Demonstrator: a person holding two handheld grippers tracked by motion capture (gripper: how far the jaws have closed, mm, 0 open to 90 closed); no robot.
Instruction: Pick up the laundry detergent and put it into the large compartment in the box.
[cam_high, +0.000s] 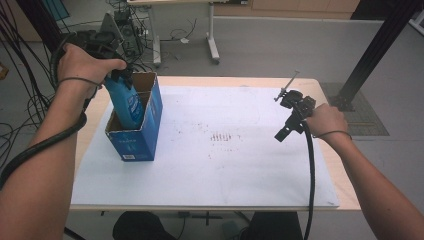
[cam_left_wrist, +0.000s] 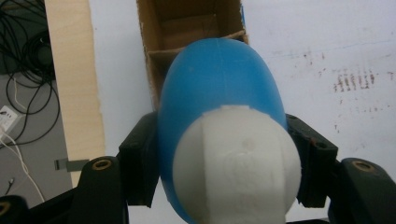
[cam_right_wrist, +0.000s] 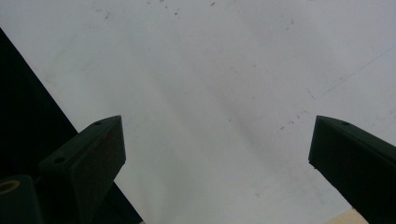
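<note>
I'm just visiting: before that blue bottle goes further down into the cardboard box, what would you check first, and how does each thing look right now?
1. Grip: left gripper clamps the blue bottle on both sides: ok.
2. Aim: bottle sits in the near compartment of the box: ok.
3. Divider clear of the bottle: cannot tell.
4. Box upright on the white mat: ok.
5. Right gripper open, off to the side, clear of the box: ok.
6. Compartment floor free beneath the bottle: cannot tell.
</note>
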